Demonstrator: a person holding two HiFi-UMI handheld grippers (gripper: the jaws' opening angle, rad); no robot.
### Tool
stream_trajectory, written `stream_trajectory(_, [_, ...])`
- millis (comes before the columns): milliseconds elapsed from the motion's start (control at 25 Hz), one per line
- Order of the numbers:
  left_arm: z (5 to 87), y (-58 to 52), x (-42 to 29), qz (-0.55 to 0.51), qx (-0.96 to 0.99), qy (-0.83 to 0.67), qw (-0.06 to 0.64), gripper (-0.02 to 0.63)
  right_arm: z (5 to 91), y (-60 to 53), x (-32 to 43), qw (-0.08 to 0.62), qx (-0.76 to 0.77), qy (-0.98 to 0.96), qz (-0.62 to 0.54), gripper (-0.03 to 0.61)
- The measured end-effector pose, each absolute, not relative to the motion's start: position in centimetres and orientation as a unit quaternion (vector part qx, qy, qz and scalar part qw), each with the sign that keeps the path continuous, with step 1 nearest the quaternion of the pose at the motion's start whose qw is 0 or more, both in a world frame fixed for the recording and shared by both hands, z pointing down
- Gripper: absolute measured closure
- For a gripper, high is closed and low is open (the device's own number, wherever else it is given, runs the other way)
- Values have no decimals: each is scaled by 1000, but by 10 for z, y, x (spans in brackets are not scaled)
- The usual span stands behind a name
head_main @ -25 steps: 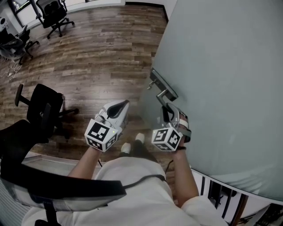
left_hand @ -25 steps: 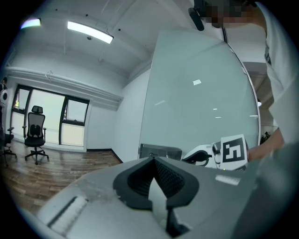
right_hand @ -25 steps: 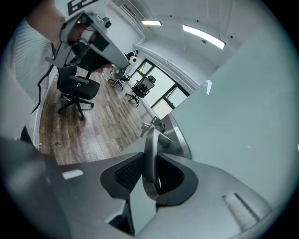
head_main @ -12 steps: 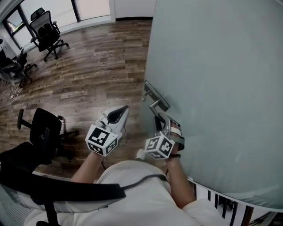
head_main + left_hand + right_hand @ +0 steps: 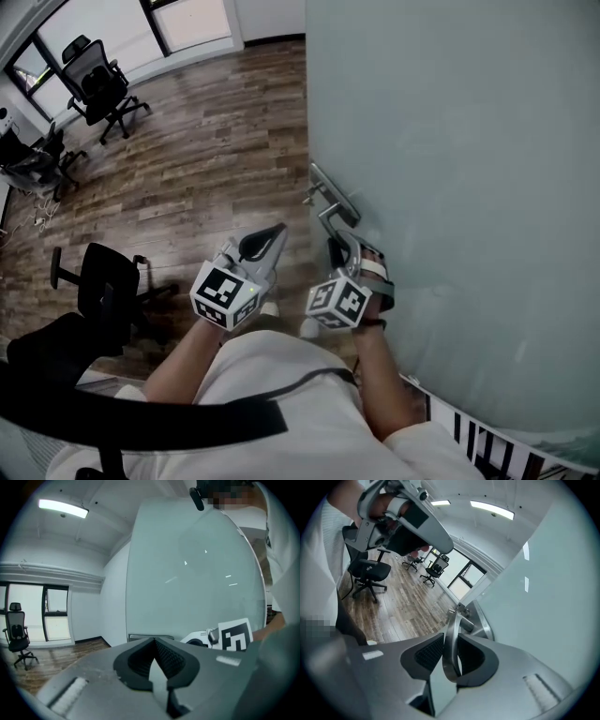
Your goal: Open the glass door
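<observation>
The frosted glass door (image 5: 450, 141) fills the right of the head view, its free edge running up the middle. Its metal lever handle (image 5: 330, 212) sticks out from a lock plate near that edge. My right gripper (image 5: 343, 251) is shut on the lever; in the right gripper view the curved steel bar (image 5: 451, 634) sits pinched between the ribbed pads (image 5: 429, 652). My left gripper (image 5: 274, 234) hangs free left of the handle, jaws together and holding nothing. In the left gripper view the left gripper (image 5: 154, 641) points at the door pane (image 5: 187, 573).
Wood floor (image 5: 206, 141) stretches left of the door. A black office chair (image 5: 98, 286) stands close at my left. More chairs (image 5: 94, 84) stand by the far windows. A striped panel (image 5: 478, 441) shows under the door's lower right.
The door's edge has swung left in the head view, with my right gripper staying shut on the lever. My left gripper moved along beside it, and more of the room shows.
</observation>
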State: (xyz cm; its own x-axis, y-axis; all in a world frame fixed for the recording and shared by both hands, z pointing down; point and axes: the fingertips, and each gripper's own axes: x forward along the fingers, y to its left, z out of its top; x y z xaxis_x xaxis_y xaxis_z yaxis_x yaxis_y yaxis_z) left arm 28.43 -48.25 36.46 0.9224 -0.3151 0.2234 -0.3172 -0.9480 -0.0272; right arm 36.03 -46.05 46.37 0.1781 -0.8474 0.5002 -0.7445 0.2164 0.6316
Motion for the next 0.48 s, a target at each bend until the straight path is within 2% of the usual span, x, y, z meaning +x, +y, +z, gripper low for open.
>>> stream_trajectory(480, [401,-509,296,103,991,-84,1,612,492,-473,369,454,661,-597,-34,480])
